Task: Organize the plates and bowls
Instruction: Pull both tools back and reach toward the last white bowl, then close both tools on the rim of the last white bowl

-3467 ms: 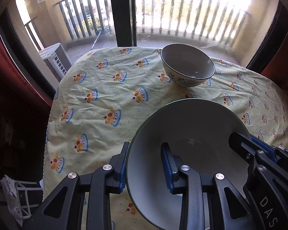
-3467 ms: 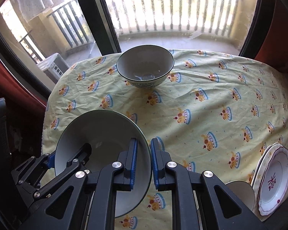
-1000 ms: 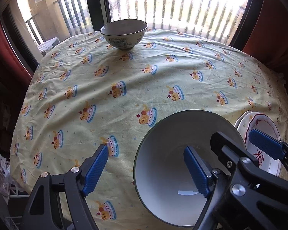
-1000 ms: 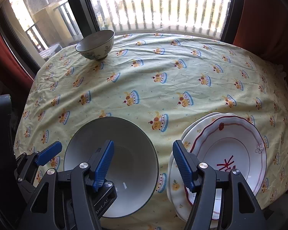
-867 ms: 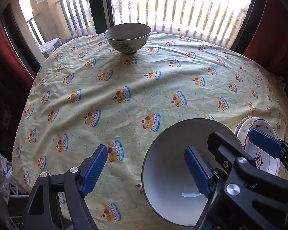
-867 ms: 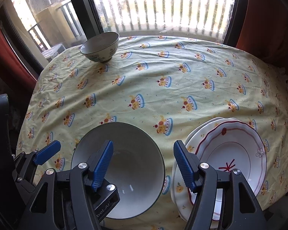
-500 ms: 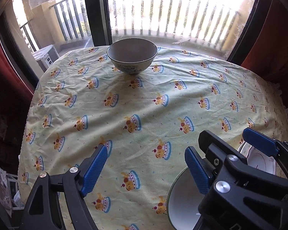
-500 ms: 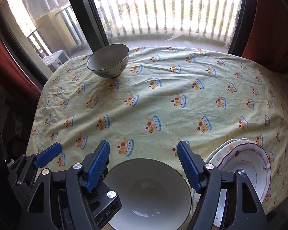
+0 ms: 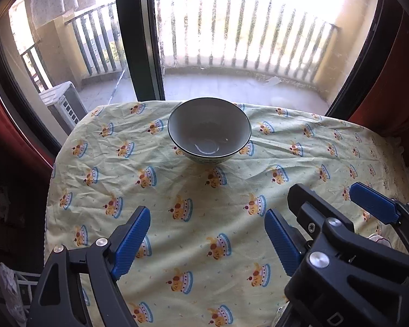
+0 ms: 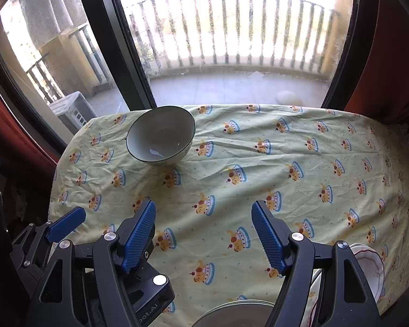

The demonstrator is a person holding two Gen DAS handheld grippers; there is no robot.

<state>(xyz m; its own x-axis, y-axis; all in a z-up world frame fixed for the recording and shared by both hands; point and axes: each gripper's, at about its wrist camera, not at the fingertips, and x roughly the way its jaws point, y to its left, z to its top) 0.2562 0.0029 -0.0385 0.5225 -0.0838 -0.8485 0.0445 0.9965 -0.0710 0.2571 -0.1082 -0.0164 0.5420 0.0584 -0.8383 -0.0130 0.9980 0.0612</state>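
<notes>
Yellow cotton, creased and printed with small crowned figures, covers the whole table as a tablecloth [image 9: 193, 196], its far edge against a glass balcony door [image 9: 139, 35] with a dark metal frame. Beyond the glass runs a railing of slim upright bars [image 9: 245, 46], and red curtain [image 10: 390, 54] hangs at the right.

On the far side of the cloth, near the door, a round glazed bowl [image 9: 209, 129] stands upright by itself: pale grey inside, thin dark rim, a patterned band low on its outer wall.

At the near edge, seen from the right wrist, the curved rim of a second, larger bowl [image 10: 237, 312] shows, with a scalloped white plate [image 10: 369, 263] trimmed in red just beside it on the right.

The left gripper [image 9: 204, 241] is black and angular with ribbed blue pads. Its jaws stand wide, having just spread a little further, with only cloth between them. The right gripper [image 10: 203, 234] hangs beside it, likewise spread wide after just opening, gripping nothing and touching nothing; its fingers [image 10: 139, 231] frame bare tablecloth, well short of the far bowl.
</notes>
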